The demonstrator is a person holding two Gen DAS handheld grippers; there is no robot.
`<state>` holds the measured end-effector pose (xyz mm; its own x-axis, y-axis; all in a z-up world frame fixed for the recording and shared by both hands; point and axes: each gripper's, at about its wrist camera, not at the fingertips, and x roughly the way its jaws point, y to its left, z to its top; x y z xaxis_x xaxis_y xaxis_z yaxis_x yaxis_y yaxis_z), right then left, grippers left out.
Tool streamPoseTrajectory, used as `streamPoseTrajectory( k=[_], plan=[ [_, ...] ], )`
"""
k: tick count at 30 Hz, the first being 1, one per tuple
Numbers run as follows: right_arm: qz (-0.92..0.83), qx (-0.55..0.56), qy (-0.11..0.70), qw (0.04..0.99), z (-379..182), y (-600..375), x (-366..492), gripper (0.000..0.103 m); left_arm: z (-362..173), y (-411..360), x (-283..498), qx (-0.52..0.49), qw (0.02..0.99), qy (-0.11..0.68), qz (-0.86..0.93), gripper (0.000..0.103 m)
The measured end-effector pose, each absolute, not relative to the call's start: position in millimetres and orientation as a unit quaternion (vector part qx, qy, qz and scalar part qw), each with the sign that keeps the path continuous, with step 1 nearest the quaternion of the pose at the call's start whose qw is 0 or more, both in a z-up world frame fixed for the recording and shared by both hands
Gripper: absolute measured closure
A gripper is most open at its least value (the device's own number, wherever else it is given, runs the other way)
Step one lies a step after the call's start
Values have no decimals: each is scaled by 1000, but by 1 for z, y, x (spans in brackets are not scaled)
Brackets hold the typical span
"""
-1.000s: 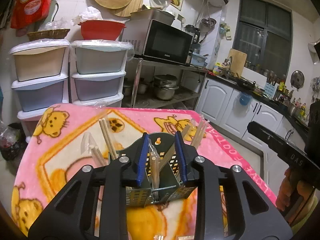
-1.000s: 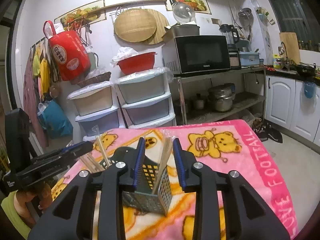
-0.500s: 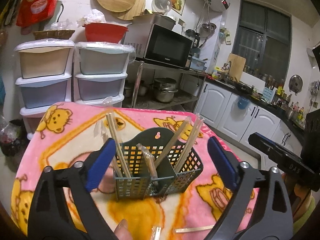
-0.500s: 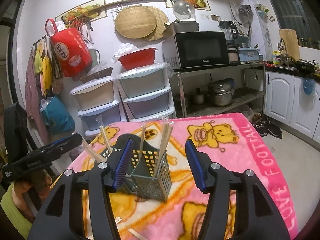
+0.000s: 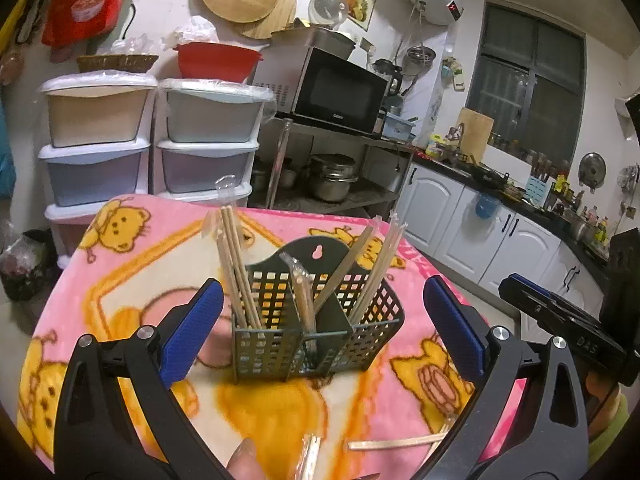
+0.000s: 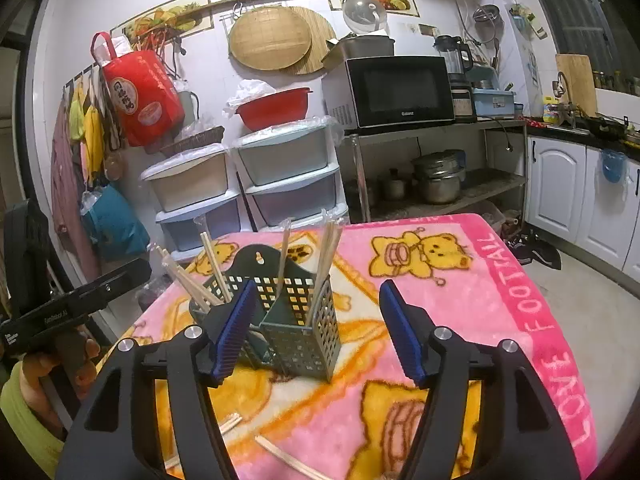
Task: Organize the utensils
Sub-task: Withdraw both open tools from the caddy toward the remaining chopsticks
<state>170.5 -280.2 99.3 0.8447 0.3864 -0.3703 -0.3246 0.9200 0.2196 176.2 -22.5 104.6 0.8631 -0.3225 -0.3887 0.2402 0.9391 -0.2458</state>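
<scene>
A dark green slotted utensil caddy [image 5: 316, 320] stands upright on the pink bear blanket [image 5: 120, 280]; it also shows in the right wrist view [image 6: 288, 320]. Wrapped wooden chopsticks [image 5: 236, 260] stand in its compartments, leaning left and right. My left gripper [image 5: 320, 328] is open and empty, its blue pads wide on either side of the caddy, a little short of it. My right gripper [image 6: 316, 332] is open and empty, facing the caddy from its right corner. Loose chopsticks [image 5: 396, 442] lie on the blanket in front; they also show in the right wrist view [image 6: 288, 456].
Stacked plastic drawers [image 6: 248, 184] and a metal rack with a microwave [image 6: 396, 92] and pots stand behind the table. White cabinets [image 5: 500, 240] run along the right. The blanket's right edge [image 6: 540, 312] drops to the floor.
Both grippers were shut over the caddy's compartments one second ago. They have opened wide and pulled back and up from the caddy. The chopsticks stay standing in it.
</scene>
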Motion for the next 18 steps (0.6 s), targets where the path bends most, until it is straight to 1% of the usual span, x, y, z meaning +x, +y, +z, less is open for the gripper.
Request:
streamPoseTrajectory(
  k=[18],
  plan=[
    [187,68,232,952,82,-278,159,40,81,-23,169,-92,953,248,-148,11]
  ],
)
